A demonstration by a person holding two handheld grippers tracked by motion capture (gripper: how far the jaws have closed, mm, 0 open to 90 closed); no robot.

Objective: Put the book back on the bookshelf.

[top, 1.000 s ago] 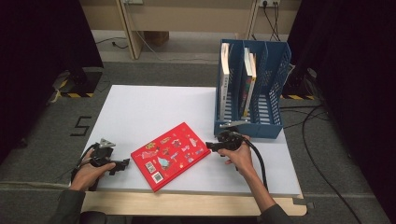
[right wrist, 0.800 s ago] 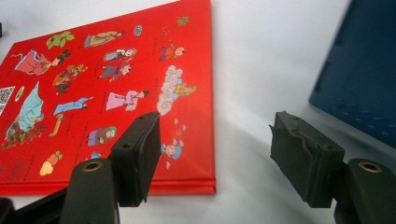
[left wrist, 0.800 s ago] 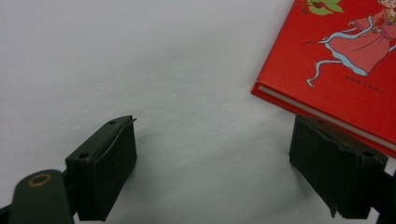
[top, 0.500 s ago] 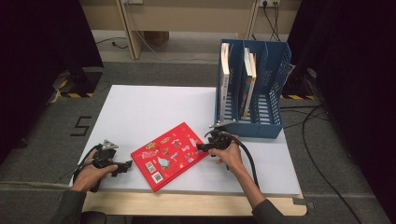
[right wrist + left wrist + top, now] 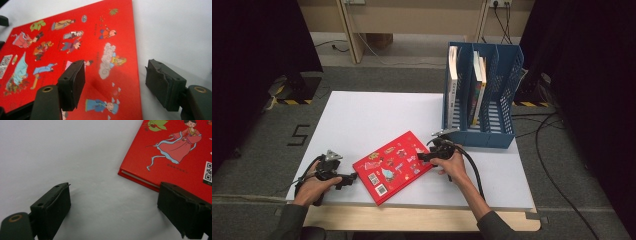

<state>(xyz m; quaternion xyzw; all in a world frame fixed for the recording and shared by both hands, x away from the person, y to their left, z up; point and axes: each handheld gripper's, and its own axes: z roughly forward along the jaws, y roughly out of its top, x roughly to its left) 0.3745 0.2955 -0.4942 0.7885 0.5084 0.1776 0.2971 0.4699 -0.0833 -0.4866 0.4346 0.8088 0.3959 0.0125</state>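
White table [image 5: 362,115] bears red book [image 5: 393,166] lying diagonally between two open-jawed grippers.

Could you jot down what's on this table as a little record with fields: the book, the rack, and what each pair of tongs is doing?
book: red picture book, lying flat on the white table, cover up
rack: blue file rack at the table's far right, books standing in it
left tongs: left tongs open beside the book's corner, one jaw over its edge; jaws have just been opening
right tongs: right tongs open, straddling the book's side edge, not clamped
hands: one on each tongs
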